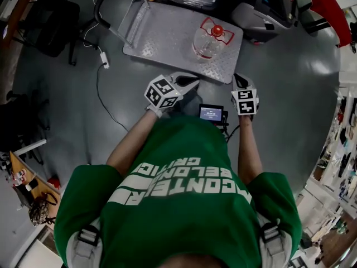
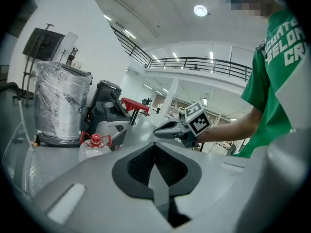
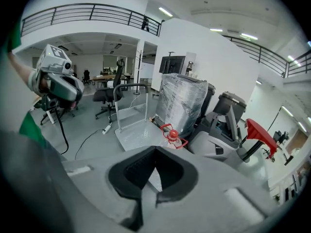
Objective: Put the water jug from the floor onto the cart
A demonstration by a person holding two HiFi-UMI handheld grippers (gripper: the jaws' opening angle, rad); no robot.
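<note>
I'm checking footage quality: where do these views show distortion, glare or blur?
Head view: dim, edges bent, glare patch on the floor. Left gripper view: ceiling lamp flares, railing bows. Right gripper view: water jug reads clearly, corners black.

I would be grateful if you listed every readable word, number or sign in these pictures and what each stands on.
"BELON…": green T-shirt, white print, upside down in the head view, cut off.
"CR…": same shirt, the line below, also cut off.
Shirt's top line: too creased to read with certainty.
Small screen: lit text, too small to read.
Marker cubes: square patterns only, no letters.
Water jug: no readable label.
</note>
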